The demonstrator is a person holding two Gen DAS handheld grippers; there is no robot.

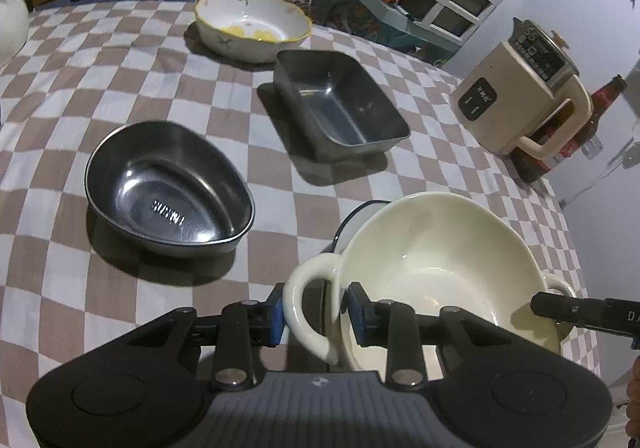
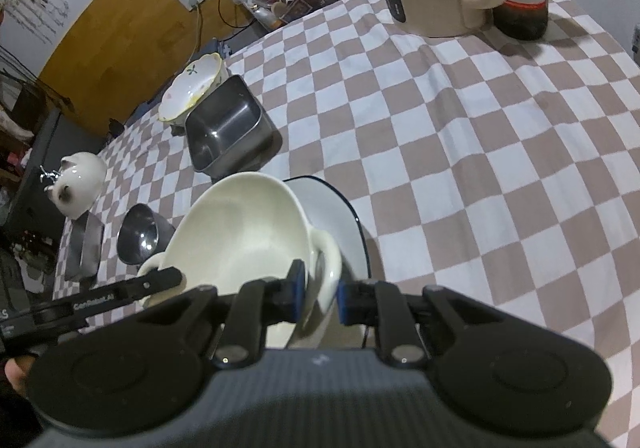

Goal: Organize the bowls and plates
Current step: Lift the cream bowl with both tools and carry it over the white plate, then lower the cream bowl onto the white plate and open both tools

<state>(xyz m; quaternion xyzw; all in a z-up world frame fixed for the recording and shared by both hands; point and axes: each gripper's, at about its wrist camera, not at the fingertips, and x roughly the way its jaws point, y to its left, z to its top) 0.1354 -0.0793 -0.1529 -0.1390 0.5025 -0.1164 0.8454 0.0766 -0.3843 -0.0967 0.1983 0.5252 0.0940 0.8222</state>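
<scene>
On the checkered cloth (image 1: 120, 60), near edge: cream two-handled bowl (image 1: 436, 260), carried at both handles, directly over a white plate with a dark rim (image 1: 362, 206). Only the plate's far edge shows past the bowl. Cannot tell whether the bowl rests on the plate or hangs just above it.

Left gripper (image 1: 316, 308): jaws straddle the bowl's left handle, one blue pad against the outside of the loop, the other inside the bowl's rim. Cannot tell whether the pads press or stand just clear.

Right gripper (image 2: 322, 294): clenched across the bowl's right handle, one pad inside the bowl wall, one on the loop's outer side.

Further out, seen from the left wrist:
- oval steel bowl (image 1: 168, 184), left of the cream bowl, well apart, upright, empty.
- rectangular steel dish (image 1: 340, 104), farther, centre, empty.
- flowered bowl with a yellow rim (image 1: 252, 24), beyond the steel dish, near it, not touching; yellow traces inside.
- beige electric jug (image 1: 524, 96), far right, with a brown beer bottle (image 1: 600, 104) just behind it.

From the right wrist, at the far left edge: white ceramic figure (image 2: 80, 184), and a flat steel tray (image 2: 84, 248) just in front of it.
</scene>
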